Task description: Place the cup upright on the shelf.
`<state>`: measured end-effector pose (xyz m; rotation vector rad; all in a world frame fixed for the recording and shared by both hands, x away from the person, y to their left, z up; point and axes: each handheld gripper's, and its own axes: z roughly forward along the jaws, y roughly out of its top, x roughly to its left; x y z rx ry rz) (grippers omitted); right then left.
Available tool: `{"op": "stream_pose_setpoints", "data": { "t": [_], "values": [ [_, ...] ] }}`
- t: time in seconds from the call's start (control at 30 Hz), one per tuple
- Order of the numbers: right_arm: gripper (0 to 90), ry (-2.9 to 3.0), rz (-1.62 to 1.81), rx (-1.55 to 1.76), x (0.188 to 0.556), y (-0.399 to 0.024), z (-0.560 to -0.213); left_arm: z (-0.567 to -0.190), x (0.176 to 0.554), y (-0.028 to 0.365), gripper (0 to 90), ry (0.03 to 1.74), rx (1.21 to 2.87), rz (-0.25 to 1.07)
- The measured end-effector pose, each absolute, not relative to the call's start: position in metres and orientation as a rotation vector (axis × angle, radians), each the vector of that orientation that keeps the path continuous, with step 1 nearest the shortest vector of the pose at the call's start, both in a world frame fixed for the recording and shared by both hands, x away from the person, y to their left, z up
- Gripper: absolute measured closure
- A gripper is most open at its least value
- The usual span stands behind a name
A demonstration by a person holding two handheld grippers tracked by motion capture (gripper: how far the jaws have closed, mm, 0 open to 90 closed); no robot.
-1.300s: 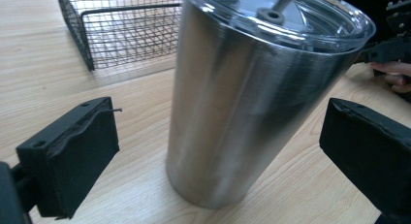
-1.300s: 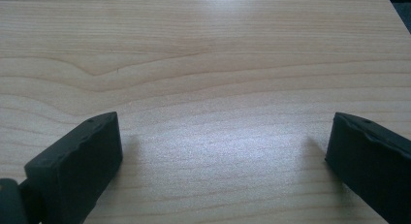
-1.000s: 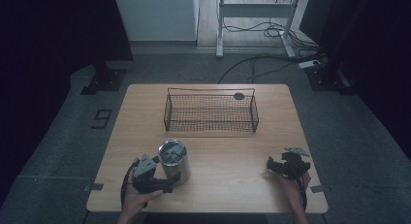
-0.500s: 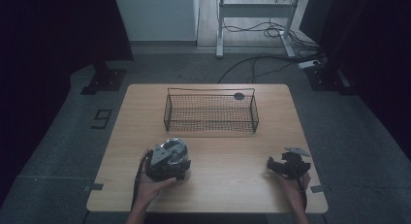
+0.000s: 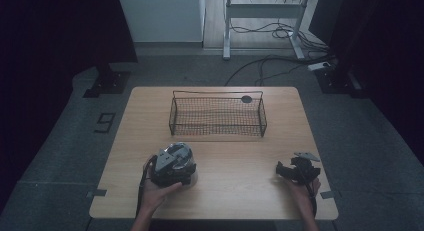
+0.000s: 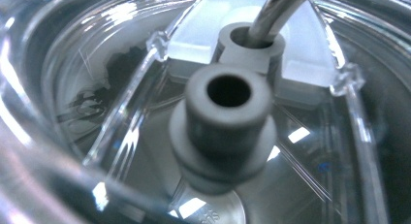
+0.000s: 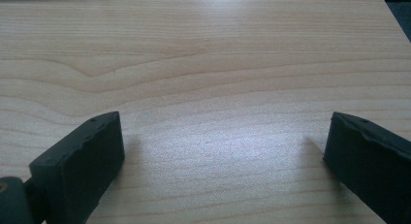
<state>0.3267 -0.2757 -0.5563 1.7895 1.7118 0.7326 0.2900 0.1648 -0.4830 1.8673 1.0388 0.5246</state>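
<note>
A clear round container [image 5: 189,167] with a see-through lid stands on the wooden table [image 5: 235,196] at the front left. My left gripper [image 5: 171,162] hangs right over it, held by a hand, and covers most of it. Up close, the left gripper view looks down on the clear lid [image 6: 111,88], a grey round spout [image 6: 228,127] and a metal straw [image 6: 278,10] entering a second grey ring; its jaws are out of frame. My right gripper [image 5: 281,171] rests at the front right, open, with bare wood between its jaws [image 7: 223,151].
A black wire basket [image 5: 217,117] stands at the back middle of the table, with a small dark round disc [image 5: 246,98] behind its right corner. Floor cables and a desk frame lie beyond the far edge.
My left gripper has moved right from beside the container to directly over its top. The right gripper has stayed put.
</note>
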Motion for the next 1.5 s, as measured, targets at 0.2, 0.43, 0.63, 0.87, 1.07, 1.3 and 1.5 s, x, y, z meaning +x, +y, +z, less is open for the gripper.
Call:
{"op": "stream_pose_setpoints", "data": {
  "t": [0.2,0.43,0.63,0.87,1.07,1.3,1.5],
  "values": [
    [1.4,1.709,0.733,1.787,0.327,-0.276,-0.556,-0.484,0.288,0.159,3.4,1.031,1.875,0.561],
    [3.4,1.693,0.735,1.793,0.326,-0.276,-0.556,-0.482,0.289,0.159,3.7,1.033,1.894,0.564],
    [3.5,1.694,0.733,1.793,0.326,-0.276,-0.556,-0.473,0.287,0.158,3.7,1.018,1.886,0.564],
    [3.5,1.694,0.733,1.792,0.326,-0.276,-0.556,-0.456,0.285,0.157,3.7,0.991,1.866,0.564],
    [3.5,1.694,0.733,1.793,0.326,-0.276,-0.556,-0.446,0.285,0.156,3.7,0.982,1.860,0.573],
    [3.5,1.694,0.734,1.793,0.326,-0.276,-0.556,-0.435,0.291,0.153,3.7,0.983,1.859,0.578],
    [3.5,1.694,0.734,1.793,0.326,-0.276,-0.556,-0.430,0.294,0.151,3.7,0.980,1.856,0.583]
  ]
}}
